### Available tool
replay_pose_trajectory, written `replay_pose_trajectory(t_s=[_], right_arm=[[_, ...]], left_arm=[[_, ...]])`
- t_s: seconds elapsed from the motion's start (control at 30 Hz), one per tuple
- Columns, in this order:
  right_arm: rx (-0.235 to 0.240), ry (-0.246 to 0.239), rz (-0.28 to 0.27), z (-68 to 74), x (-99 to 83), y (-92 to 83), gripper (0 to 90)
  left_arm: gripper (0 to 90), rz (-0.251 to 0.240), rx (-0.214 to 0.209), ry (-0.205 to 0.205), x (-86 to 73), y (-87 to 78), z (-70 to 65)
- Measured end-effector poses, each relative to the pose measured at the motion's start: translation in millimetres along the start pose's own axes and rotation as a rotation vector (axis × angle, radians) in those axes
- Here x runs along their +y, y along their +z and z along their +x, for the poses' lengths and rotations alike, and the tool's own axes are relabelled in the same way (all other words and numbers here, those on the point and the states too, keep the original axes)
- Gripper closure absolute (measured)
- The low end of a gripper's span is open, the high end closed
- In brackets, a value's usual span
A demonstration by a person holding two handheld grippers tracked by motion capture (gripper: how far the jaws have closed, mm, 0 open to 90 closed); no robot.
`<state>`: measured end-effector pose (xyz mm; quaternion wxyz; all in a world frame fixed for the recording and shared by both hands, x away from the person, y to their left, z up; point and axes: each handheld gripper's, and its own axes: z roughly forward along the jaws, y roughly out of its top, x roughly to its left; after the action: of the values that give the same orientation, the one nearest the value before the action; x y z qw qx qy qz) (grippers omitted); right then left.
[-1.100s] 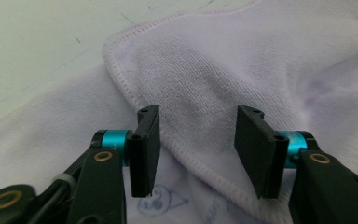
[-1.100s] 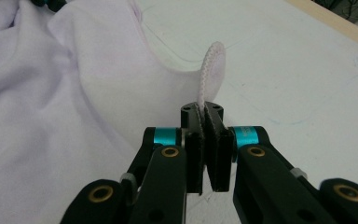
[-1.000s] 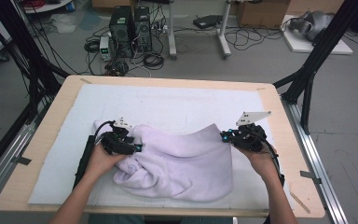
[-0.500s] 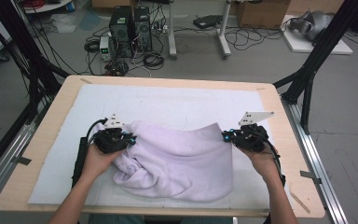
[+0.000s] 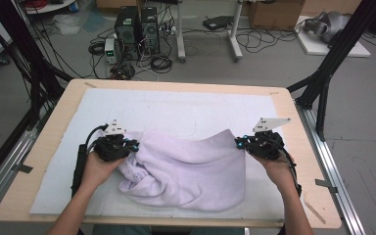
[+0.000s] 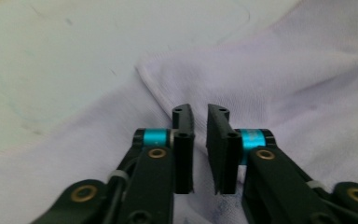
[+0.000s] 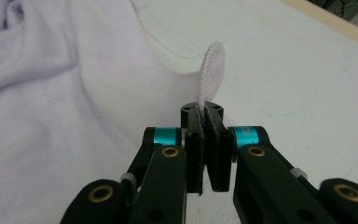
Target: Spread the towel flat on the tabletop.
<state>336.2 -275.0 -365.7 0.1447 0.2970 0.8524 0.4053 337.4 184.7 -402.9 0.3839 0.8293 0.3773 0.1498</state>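
A pale lilac cloth (image 5: 191,166) lies rumpled on the near half of the table. My left gripper (image 5: 133,145) is at its left edge. In the left gripper view its jaws (image 6: 199,109) stand a narrow gap apart, and the cloth (image 6: 284,70) fills that gap, its hem running to the tips. These jaws have just been closing and then eased slightly, with cloth between them. My right gripper (image 5: 239,142) is at the cloth's right corner. It is shut (image 7: 203,109) on the hem, and a small loop of hem (image 7: 212,60) stands up above the pads.
A white mat (image 5: 176,107) covers the wooden table (image 5: 44,147), bare beyond the cloth. Black frame legs (image 5: 323,93) stand by the table's right and left far corners. Computer towers (image 5: 137,24) and cables sit on the floor behind.
The left gripper's jaws have narrowed onto the cloth's left edge, and that hand has shifted a little left and up. The right gripper has stayed put.
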Motion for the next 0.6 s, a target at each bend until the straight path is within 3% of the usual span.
replay_pose_trajectory(t_s=[0.1, 0.2, 0.43, 0.6], right_arm=[[0.004, 0.011, 0.013, -1.7, -6.6, 3.3, 87.2], [0.008, 0.021, 0.013, -3.1, -10.3, 4.1, 87.2], [0.022, 0.013, 0.028, -0.2, -10.2, 13.4, 87.2], [0.029, 0.019, 0.024, 0.4, -9.0, 15.2, 87.2]], left_arm=[[65.6, 0.046, -0.031, -0.032, -0.9, 11.3, 4.2], [59.9, 0.075, -0.041, -0.011, -0.9, 19.8, 2.0], [53.6, 0.012, -0.074, 0.003, 10.3, 28.8, -10.6], [50.4, -0.001, -0.082, 0.03, 18.8, 38.2, -18.7]])
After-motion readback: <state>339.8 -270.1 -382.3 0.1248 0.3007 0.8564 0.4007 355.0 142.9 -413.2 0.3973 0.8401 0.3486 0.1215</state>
